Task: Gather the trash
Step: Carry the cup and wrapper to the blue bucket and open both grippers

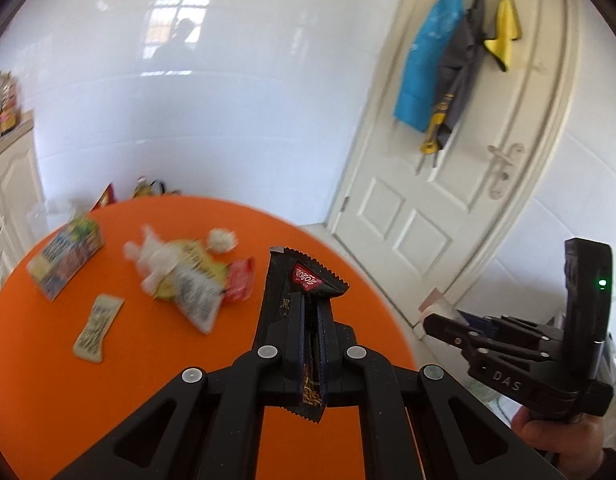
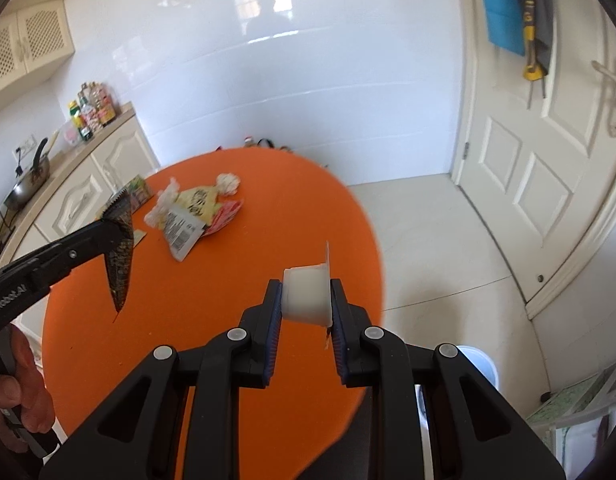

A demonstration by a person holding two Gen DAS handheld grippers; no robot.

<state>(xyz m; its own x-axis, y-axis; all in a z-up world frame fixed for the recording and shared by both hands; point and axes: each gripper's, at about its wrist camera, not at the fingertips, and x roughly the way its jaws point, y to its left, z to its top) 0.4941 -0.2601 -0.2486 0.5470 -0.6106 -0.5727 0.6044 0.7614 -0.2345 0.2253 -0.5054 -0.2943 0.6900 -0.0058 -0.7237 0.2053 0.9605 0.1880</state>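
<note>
My left gripper (image 1: 310,312) pinches a limp, feather-light dark wrapper (image 1: 297,280) mid-length; my right gripper (image 2: 306,300) clamps a thin, crushable white cup (image 2: 306,295) across its walls, above the orange table (image 2: 227,300).

Black wrapper (image 1: 303,280) – dark foil, red logo, serrated ends, pinched upright at centre frame, clear of the orange table (image 1: 147,380). White plastic cup (image 2: 308,296) on its side, peeled lid flap sticking up, centre of right view. Still on table, upper left: yellow-and-white packet (image 1: 191,280), red sachet (image 1: 239,280), crumpled tissue ball (image 1: 221,239), clear plastic scrap (image 1: 151,256), colourful box (image 1: 65,256), small beige sachet (image 1: 97,327) – all blurred.
</note>
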